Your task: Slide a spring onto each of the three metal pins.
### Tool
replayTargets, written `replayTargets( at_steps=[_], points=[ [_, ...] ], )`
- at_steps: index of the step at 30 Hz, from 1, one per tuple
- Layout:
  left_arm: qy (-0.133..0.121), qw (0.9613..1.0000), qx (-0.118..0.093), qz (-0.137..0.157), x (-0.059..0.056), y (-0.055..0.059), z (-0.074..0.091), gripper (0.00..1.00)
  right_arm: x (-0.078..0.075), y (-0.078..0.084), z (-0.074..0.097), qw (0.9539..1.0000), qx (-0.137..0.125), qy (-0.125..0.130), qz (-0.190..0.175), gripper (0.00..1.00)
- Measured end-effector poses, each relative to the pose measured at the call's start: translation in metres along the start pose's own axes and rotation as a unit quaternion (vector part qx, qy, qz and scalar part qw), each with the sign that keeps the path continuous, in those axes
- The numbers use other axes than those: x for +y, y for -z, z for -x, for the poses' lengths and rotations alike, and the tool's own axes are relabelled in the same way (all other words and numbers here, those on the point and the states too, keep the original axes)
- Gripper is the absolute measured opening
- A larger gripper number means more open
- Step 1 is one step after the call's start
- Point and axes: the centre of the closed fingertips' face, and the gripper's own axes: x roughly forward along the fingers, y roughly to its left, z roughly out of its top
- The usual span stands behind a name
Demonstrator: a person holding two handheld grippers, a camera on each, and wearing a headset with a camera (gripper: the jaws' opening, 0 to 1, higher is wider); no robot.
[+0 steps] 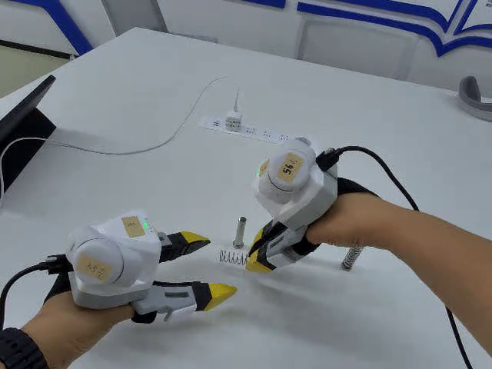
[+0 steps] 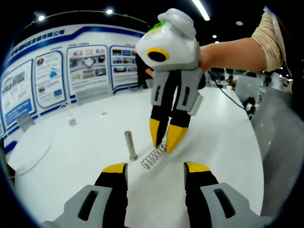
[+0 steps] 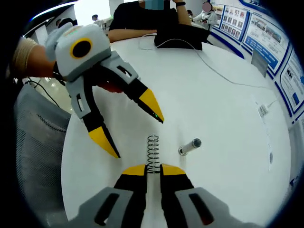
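One bare metal pin [image 1: 240, 231] stands upright on the white table [image 1: 154, 100]. Just in front of it lies a small spring [image 1: 230, 256], and my right gripper [image 1: 257, 261] is shut on one end of it. My right gripper view shows the spring [image 3: 153, 154] running out from the closed tips [image 3: 153, 170], with the pin [image 3: 190, 146] to its right. My left gripper [image 1: 209, 265] hovers open to the left, nothing between its tips [image 2: 156, 168], which face the spring [image 2: 153, 156] and the pin [image 2: 129, 145]. A second spring [image 1: 351, 256] stands tilted behind the right hand; whether it holds a pin I cannot tell.
A white power strip [image 1: 238, 127] with a plug and a thin cable lies farther back. A dark monitor [image 1: 23, 115] stands at the left edge and a grey object [image 1: 477, 96] at the far right. People sit at the table's far end [image 3: 156, 19].
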Motion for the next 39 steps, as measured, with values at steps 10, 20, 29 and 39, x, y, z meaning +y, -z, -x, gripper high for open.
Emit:
replayTargets(
  at_steps=[10, 20, 29, 39],
  points=[
    [0.025, 0.9993, -0.005, -0.029, -0.015, -0.004, -0.006, 0.31, 0.014, 0.003, 0.014, 0.9991, 0.016, -0.02, 0.033, 0.11],
    [0.037, 0.9976, -0.011, -0.058, -0.022, -0.009, -0.01, 0.15, 0.022, 0.006, 0.017, 0.9979, 0.031, -0.033, 0.047, 0.12],
    [0.041, 0.997, -0.009, -0.064, -0.024, -0.007, -0.011, 0.12, 0.025, -0.003, 0.027, 0.9977, 0.026, -0.031, 0.054, 0.12],
    [0.044, 0.9971, -0.011, -0.062, -0.026, -0.008, -0.011, 0.12, 0.026, -0.019, 0.034, 0.9966, 0.017, -0.021, 0.077, 0.11]
  ],
)
